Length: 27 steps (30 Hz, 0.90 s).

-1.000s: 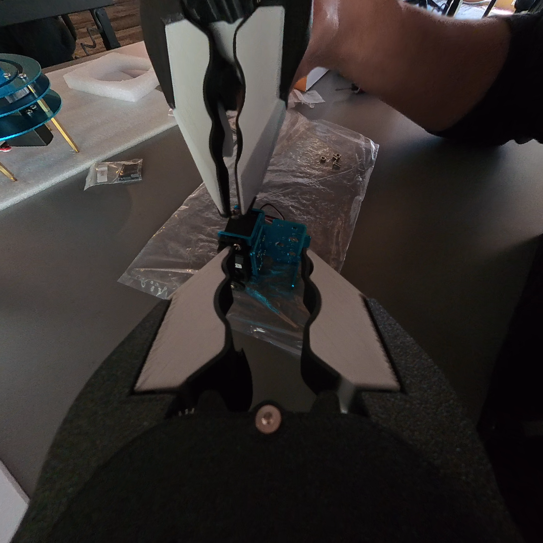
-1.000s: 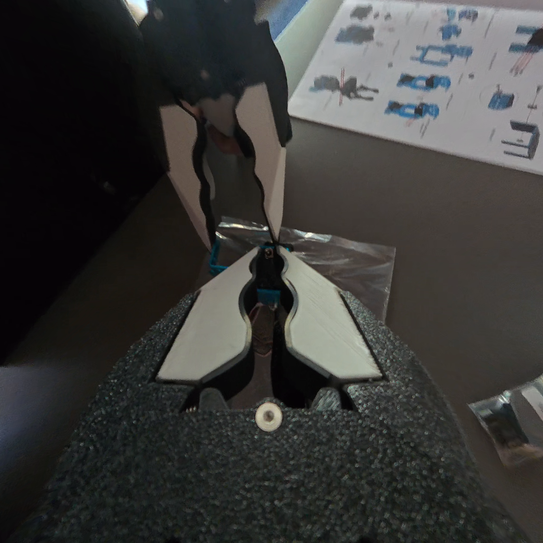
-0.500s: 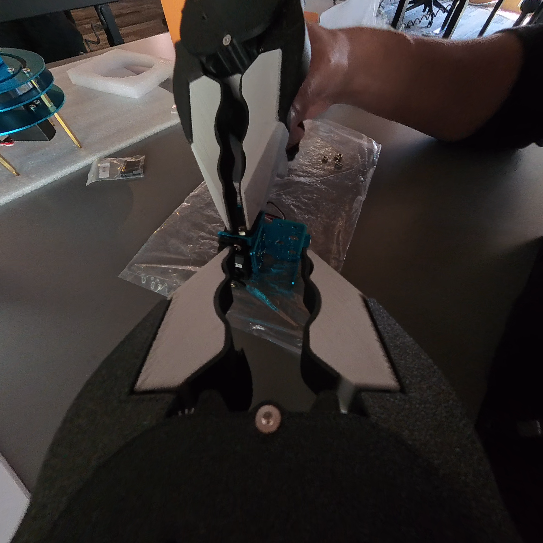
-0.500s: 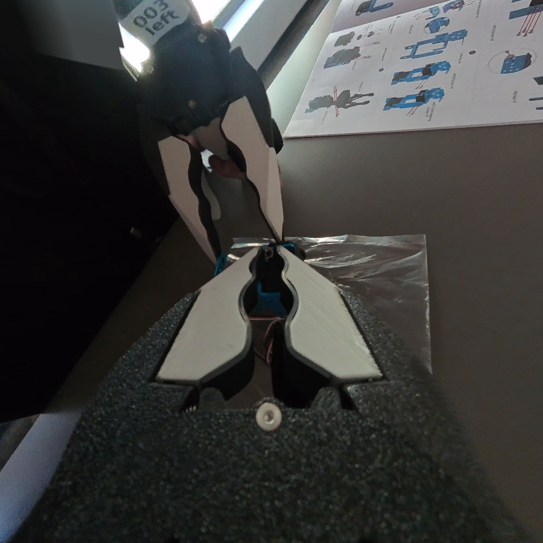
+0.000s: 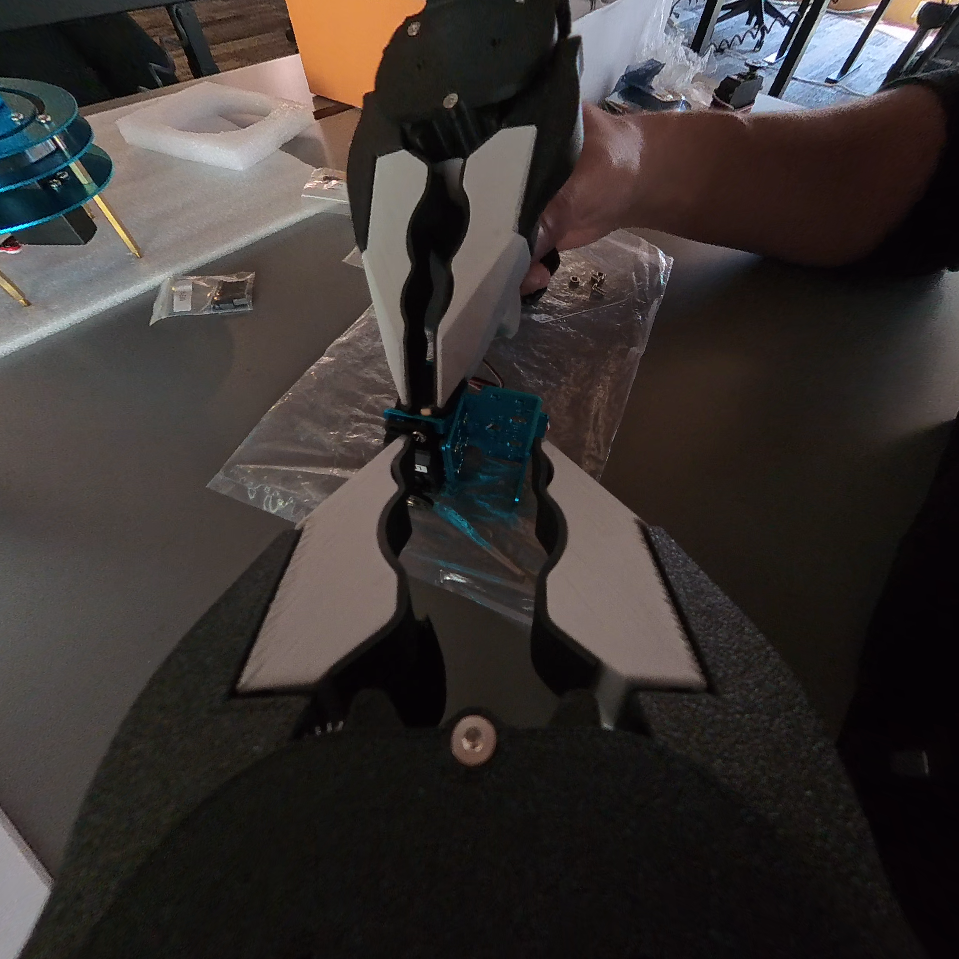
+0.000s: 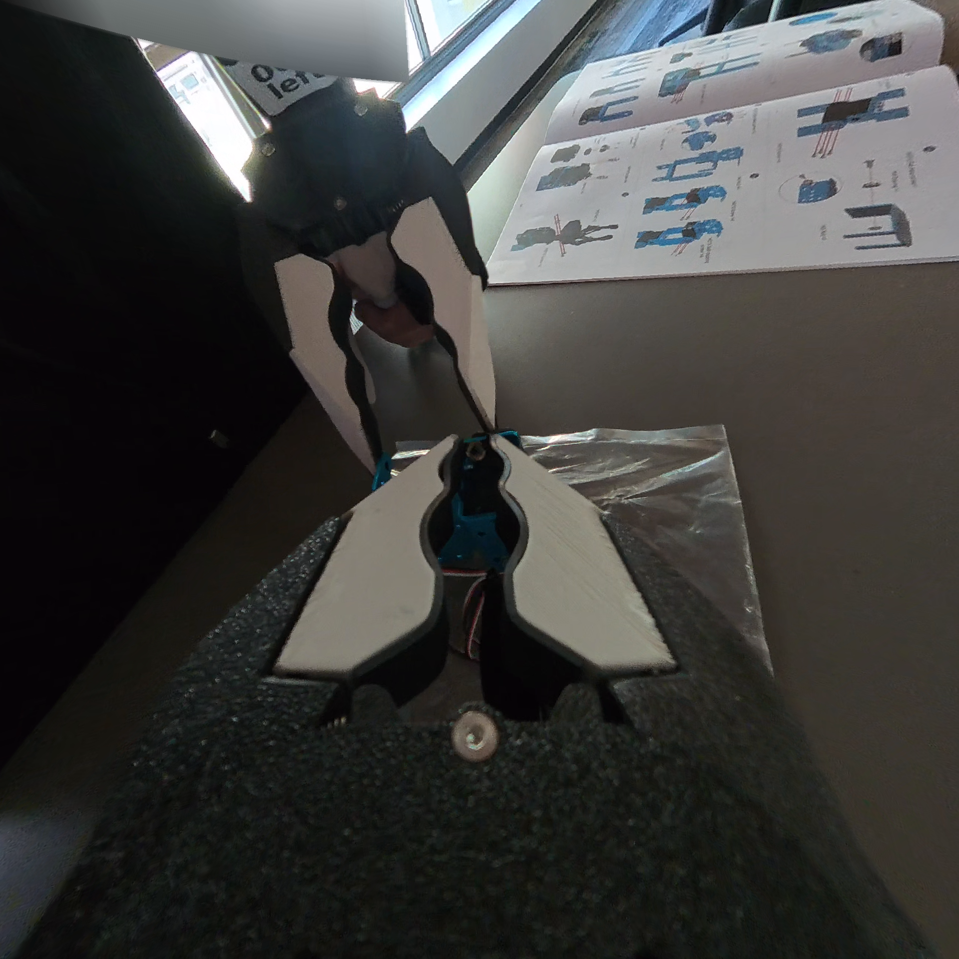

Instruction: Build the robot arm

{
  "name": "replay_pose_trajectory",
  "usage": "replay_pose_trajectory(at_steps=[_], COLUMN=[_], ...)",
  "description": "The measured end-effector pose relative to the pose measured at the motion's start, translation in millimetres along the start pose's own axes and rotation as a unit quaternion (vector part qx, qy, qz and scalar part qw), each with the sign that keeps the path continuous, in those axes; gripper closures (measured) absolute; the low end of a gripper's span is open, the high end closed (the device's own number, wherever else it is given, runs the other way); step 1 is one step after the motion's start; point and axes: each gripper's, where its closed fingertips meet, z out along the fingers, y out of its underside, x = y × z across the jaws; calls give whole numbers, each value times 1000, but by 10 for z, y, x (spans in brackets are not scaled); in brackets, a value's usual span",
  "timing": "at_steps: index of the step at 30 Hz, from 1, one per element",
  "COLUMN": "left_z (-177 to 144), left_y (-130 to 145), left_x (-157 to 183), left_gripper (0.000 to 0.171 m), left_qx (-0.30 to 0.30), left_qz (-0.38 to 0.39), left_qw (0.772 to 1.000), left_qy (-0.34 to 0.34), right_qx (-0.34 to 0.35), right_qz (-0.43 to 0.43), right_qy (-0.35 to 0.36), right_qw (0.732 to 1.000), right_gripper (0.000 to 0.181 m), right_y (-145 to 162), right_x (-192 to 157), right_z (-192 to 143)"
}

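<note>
My left gripper [image 5: 469, 446] is shut on a blue metal bracket [image 5: 493, 430] with a black servo [image 5: 420, 467] in it, held just above a clear plastic bag [image 5: 322, 430] on the grey table. My right gripper [image 5: 423, 407] comes down from above, held by a person's hand [image 5: 571, 218]. Its tips are shut on a small metal fastener [image 5: 426, 410] at the bracket's left flange. In the right wrist view my right gripper [image 6: 475, 441] pinches a brass-coloured fastener [image 6: 473, 452] over the bracket [image 6: 475, 534]. The left gripper [image 6: 432, 447] reaches in from above, and red and white wires [image 6: 475, 617] hang below.
Open instruction sheets [image 6: 752, 171] lie at the far right. A white foam frame [image 5: 207, 129], a stand of blue discs [image 5: 36, 155] and a small bag of parts [image 5: 207, 296] sit at the left. Loose nuts [image 5: 591, 280] lie on the plastic bag. The grippers are tip to tip, or close to it.
My right gripper has tilted back and more upright while its tips stay at the bracket's flange. My left gripper has held the bracket still.
</note>
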Motion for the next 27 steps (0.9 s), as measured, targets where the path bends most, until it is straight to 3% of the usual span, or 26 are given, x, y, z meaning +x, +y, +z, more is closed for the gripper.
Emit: replay_pose_trajectory(at_steps=[11, 18, 21, 27], left_z=[11, 21, 27, 31], left_y=[-10, -18, -21, -17], left_x=[5, 7, 10, 11], left_gripper=[127, 127, 127, 127], left_qx=[1, -2, -5, -10], left_qz=[1, 7, 11, 18], left_qw=[1000, 1000, 1000, 1000], left_qy=[4, 9, 7, 8], right_qx=[4, -139, -169, -160], right_qz=[3, -78, -87, -66], right_qy=[-2, -6, 1, 13], right_qw=[1000, 987, 982, 985], right_gripper=[169, 166, 165, 167], right_y=[-89, 27, 51, 70], right_x=[-5, 18, 102, 169], right_z=[-114, -93, -29, -109])
